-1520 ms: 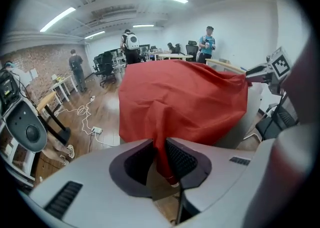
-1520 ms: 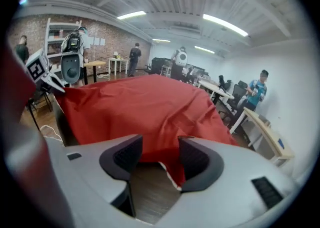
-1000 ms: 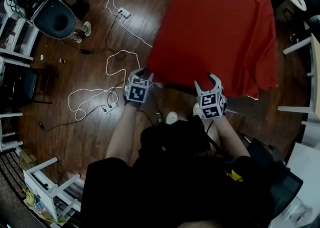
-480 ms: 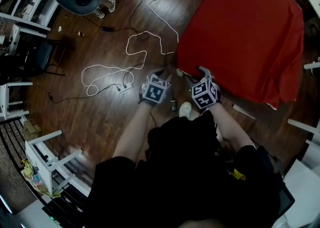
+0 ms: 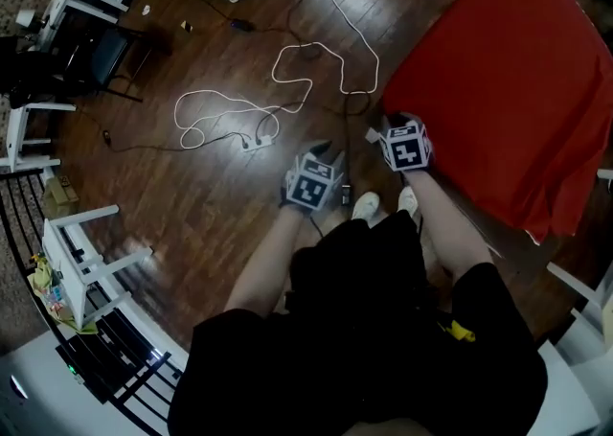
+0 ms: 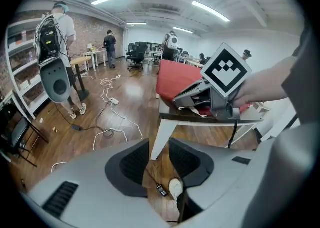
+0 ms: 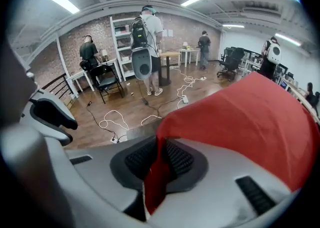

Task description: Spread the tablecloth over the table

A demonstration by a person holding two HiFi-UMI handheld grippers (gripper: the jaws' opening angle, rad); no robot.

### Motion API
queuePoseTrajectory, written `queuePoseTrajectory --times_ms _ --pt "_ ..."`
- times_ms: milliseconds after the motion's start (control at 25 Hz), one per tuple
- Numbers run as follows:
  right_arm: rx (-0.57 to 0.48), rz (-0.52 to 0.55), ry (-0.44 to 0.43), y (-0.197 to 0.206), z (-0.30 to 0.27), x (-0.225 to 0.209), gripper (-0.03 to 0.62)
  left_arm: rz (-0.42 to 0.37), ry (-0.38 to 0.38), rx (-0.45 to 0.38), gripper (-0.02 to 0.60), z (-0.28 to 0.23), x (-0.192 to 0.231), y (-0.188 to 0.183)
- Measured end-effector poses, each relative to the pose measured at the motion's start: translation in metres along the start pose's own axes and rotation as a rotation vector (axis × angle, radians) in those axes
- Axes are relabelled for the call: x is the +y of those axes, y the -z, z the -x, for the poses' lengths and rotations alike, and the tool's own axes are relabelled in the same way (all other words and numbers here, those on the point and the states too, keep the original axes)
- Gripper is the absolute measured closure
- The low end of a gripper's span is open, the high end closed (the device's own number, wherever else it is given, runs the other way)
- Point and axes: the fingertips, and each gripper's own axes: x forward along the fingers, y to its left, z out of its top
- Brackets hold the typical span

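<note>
The red tablecloth (image 5: 498, 70) lies over the table at the upper right of the head view. At the cloth's near left corner is my right gripper (image 5: 391, 129). In the right gripper view a fold of the tablecloth (image 7: 250, 117) runs down between the pads of the right gripper (image 7: 160, 153), whose jaws have just been closing and now pinch it. My left gripper (image 5: 320, 152) hangs over the wooden floor, left of the table. The jaws of the left gripper (image 6: 158, 148) have narrowed a little but stand apart with only floor between them. The dark tabletop edge (image 6: 200, 117) shows under the lifted cloth.
White cables (image 5: 287, 70) loop over the floor beyond the grippers. White racks (image 5: 86, 252) stand at the left. The person's shoes (image 5: 364, 206) and a small dark object (image 5: 346, 193) are by the table's white leg (image 6: 159, 139). People stand farther off (image 6: 57, 46).
My right gripper went from open beside the cloth edge to shut on the cloth's corner. The left gripper has drifted away from the cloth, out over the floor. The head view has swung leftward.
</note>
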Motion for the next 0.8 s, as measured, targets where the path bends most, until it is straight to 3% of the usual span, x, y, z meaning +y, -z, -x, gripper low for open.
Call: queuePoseTrajectory --times_ms 40,200,400,640,720,800 --pt "-0.003 -0.008 -0.006 0.0 -0.002 -0.004 0.575 -0.007 0.002 0.002 0.453 -0.004 0.001 -0.002" --pt "-0.07 -0.091 -0.145 -0.006 0.005 -0.006 0.582 -0.065 0.022 -0.002 0.453 -0.022 -0.01 -0.019" --pt "-0.239 -0.412 -0.328 -0.031 0.04 -0.039 0.582 -0.146 0.059 -0.032 0.453 -0.039 -0.031 -0.062" --pt "-0.337 -0.736 -0.347 -0.02 0.065 -0.122 0.583 -0.343 0.086 -0.069 0.451 -0.081 -0.074 -0.121" --pt "-0.341 -0.798 -0.324 -0.01 0.069 -0.145 0.582 -0.406 0.104 -0.057 0.451 -0.096 -0.091 -0.135" --pt "-0.339 -0.827 -0.28 -0.001 0.073 -0.164 0.582 -0.466 0.112 -0.03 0.413 -0.109 -0.105 -0.144"
